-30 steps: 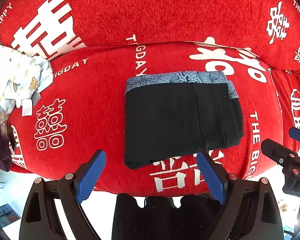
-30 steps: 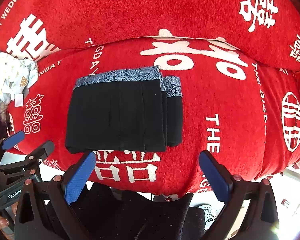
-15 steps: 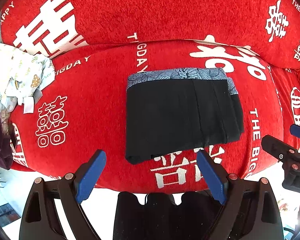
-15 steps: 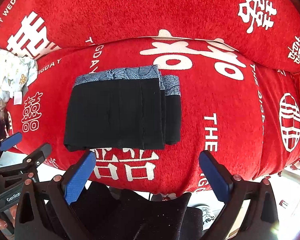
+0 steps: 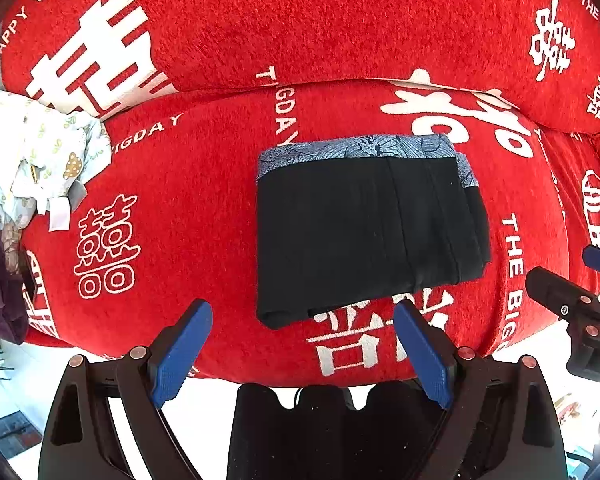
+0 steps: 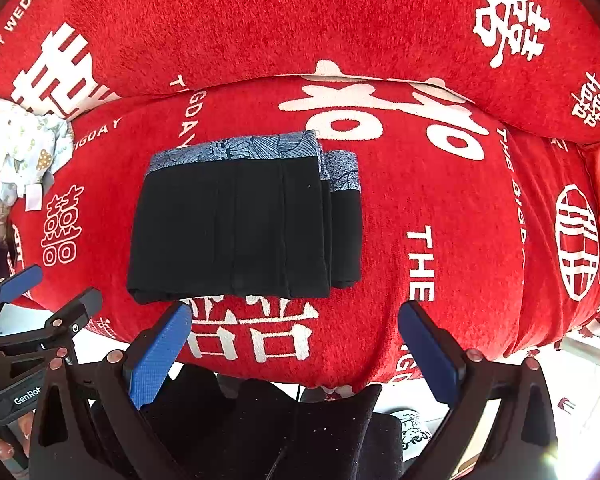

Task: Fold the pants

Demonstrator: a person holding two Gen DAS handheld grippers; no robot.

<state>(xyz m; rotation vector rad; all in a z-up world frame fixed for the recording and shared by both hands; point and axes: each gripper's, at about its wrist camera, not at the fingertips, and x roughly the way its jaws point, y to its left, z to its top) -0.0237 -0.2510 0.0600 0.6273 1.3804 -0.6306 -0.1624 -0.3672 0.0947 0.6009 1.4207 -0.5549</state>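
Observation:
The black pants (image 5: 364, 232) with a blue patterned waistband lie folded into a neat rectangle on the red sofa seat (image 5: 180, 208); they also show in the right wrist view (image 6: 240, 224). My left gripper (image 5: 300, 344) is open and empty, held back just off the seat's front edge, near the pants' front left corner. My right gripper (image 6: 296, 344) is open and empty, in front of the pants' front right corner. Neither gripper touches the cloth.
The sofa has a red cover with white characters and a backrest (image 5: 300, 20) behind the seat. A heap of light printed clothes (image 5: 32, 160) lies at the left end, with a dark purple garment (image 5: 0, 292) below it. White floor shows beneath the front edge.
Both grippers have drawn back slightly from the sofa; the folded pants look a little farther away. The pants have not moved and both grippers stay open.

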